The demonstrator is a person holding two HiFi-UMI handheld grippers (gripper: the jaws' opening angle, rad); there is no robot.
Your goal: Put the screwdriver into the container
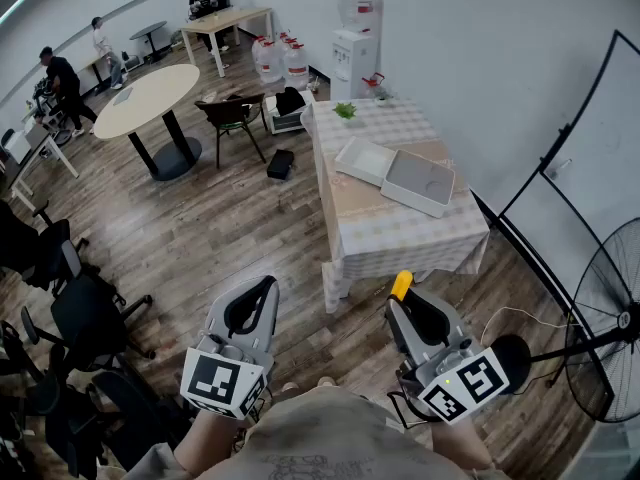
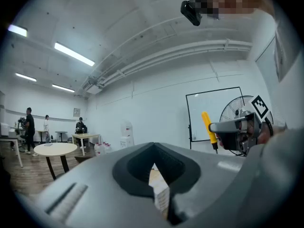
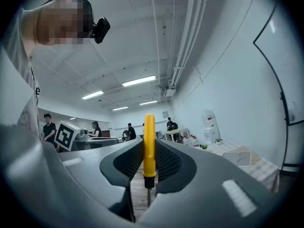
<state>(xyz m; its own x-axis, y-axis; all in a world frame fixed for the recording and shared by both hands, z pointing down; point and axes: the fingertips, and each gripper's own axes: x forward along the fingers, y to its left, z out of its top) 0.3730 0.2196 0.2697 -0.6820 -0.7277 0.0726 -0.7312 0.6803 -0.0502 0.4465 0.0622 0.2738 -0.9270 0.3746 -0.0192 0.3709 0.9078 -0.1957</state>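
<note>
Head view: the left claw (image 1: 262, 288) and right claw (image 1: 405, 303) are held level, side by side above a wooden floor (image 1: 230, 228). The screwdriver (image 1: 401, 286) sits at the tip of the right claw, and only its yellow handle end shows. The tabletop (image 1: 400, 233), covered with a checked cloth, stands ahead of both claws and well apart from them. On it lies a shallow grey container (image 1: 420, 183), ahead of the right claw, with a flat white tray (image 1: 365, 160) just beside it on the far left side. A standing fan (image 1: 605, 318) is to the right of the right claw.

Left gripper view: the left claw (image 2: 154, 148) is pressed together at its tips, with nothing between the jaws. To its right, the right claw (image 2: 237, 132) carries the screwdriver (image 2: 207, 127) nearly upright, handle up.

Right gripper view: the right claw (image 3: 149, 148) is pinching the screwdriver (image 3: 149, 141) by its yellow handle. The handle stands upright between the ribbed pads and the metal shaft points down below them. The tabletop (image 3: 251, 165) lies ahead and to the right.
</note>
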